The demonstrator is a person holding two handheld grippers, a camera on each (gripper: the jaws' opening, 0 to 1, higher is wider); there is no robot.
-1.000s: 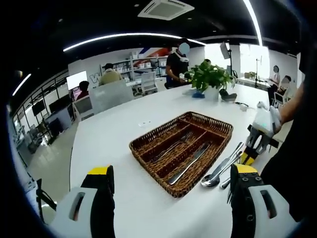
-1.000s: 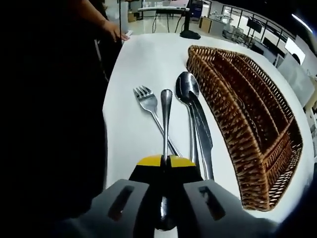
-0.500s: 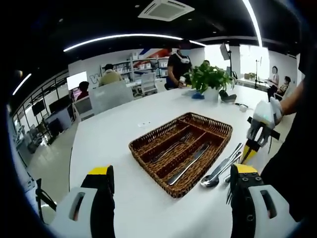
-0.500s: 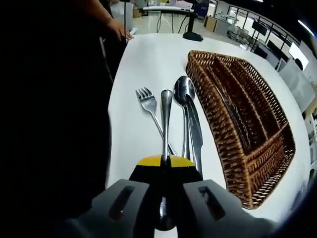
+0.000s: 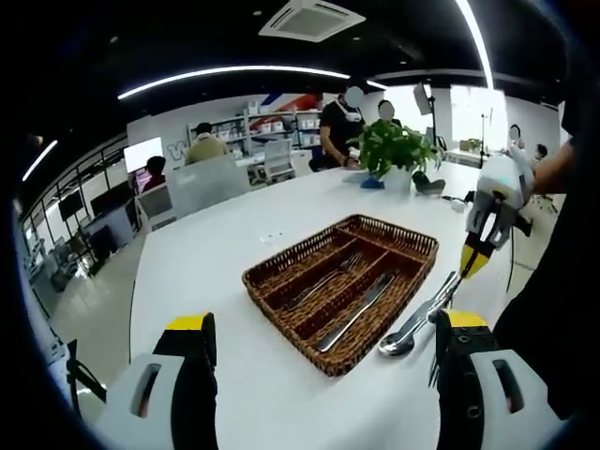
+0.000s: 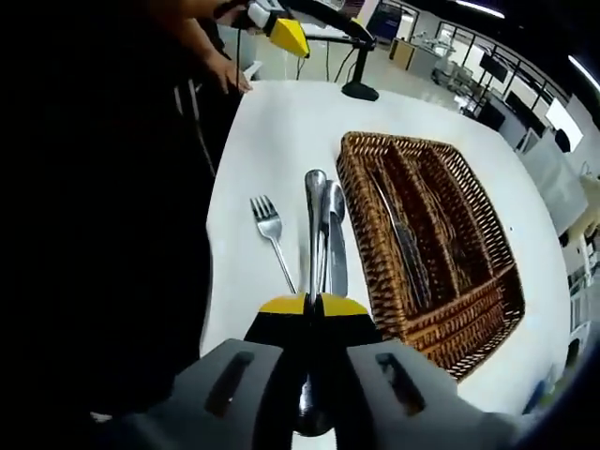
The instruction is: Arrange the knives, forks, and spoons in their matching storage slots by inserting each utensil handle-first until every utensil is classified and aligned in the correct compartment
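Right tongs [image 6: 314,305] clamp a spoon [image 6: 315,211] above the table [image 6: 272,122]; left tongs [image 5: 323,333] gape beside the wicker tray [image 5: 281,281].

Spoon [image 6: 315,225] bowl end hidden inside right gripper [image 6: 313,305], utensils in basket [image 6: 487,281] too small to sort

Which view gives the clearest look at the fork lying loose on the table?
The right gripper view: the fork lies in full on the white table, tines and handle plain, left of the wicker tray. In the left gripper view I cannot pick it out.
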